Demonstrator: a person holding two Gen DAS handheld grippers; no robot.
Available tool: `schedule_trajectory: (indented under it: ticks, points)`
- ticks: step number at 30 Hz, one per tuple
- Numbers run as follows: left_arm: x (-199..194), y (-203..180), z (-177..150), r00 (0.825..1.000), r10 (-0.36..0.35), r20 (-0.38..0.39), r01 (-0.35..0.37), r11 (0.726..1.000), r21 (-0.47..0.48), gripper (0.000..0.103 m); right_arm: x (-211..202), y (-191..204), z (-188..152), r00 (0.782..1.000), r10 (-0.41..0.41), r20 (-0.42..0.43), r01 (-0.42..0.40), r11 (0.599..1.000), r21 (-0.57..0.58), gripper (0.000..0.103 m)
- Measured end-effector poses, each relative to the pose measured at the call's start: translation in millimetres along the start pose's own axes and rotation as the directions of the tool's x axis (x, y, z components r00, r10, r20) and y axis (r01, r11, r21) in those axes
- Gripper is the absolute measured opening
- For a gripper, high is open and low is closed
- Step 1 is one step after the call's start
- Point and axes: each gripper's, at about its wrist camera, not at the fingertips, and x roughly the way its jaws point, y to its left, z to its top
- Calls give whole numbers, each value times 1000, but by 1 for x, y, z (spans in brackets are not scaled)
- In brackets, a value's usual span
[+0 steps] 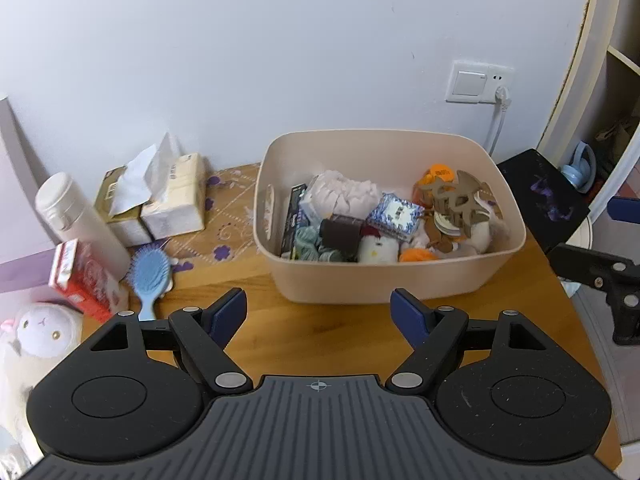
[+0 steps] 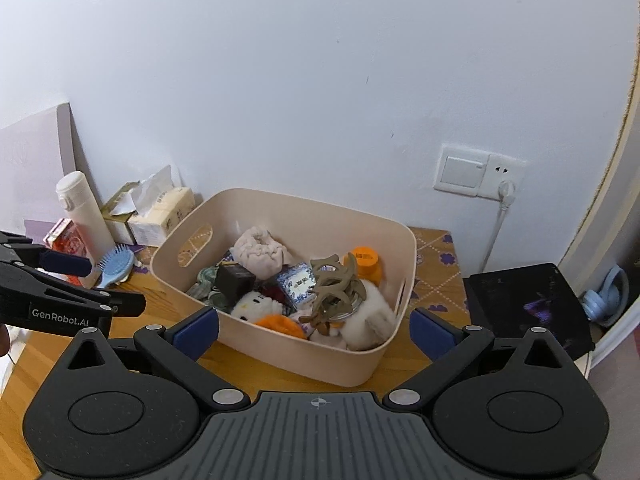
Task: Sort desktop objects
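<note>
A plain white wall (image 2: 320, 92) rises behind the wooden counter (image 1: 320, 332), lit evenly and softly. On it sit a white light switch (image 2: 460, 174) and a socket (image 2: 502, 170) holding a white plug. At the right stands a cream-edged shelf unit (image 1: 588, 64).

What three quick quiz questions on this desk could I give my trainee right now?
1. True or false: the left gripper holds the blue hairbrush.
2. Which lies inside the beige bin? A) white bottle B) blue-and-white patterned box C) tissue pack
3. Fill in: the hairbrush lies on the table to the ____ of the bin in the left wrist view.

Key: 1 false, both the left and the right gripper are open and empty; 2 B; 3 left.
</note>
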Motion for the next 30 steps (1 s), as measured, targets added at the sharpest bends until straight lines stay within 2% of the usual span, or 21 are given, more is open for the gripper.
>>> schedule_trajectory:
  ticks: [7, 14, 19, 24, 30]
  points:
    - [-30, 9, -19, 1000, 12, -20, -13, 999, -31, 80, -34, 8, -10, 1000, -16, 12, 15, 1000, 16, 103]
    - [-68, 11, -30, 999, 37, 1, -37, 999, -37, 80, -66, 18, -23, 1000, -24, 14, 24, 1000, 12, 103]
    - [-88, 6, -36, 999, 33, 14, -33, 999, -14, 81, -85, 25, -29, 999, -46, 5, 46, 999, 14, 103]
    - [-112, 4, -49, 999, 32, 29, -31, 999, -43, 82, -103, 26, -36, 998, -58, 4, 57, 996, 63, 103]
    - [-141, 5, -67, 999, 10, 34, -8, 999, -52, 82, -123, 38, -44, 998, -54, -12, 54, 997, 48, 103]
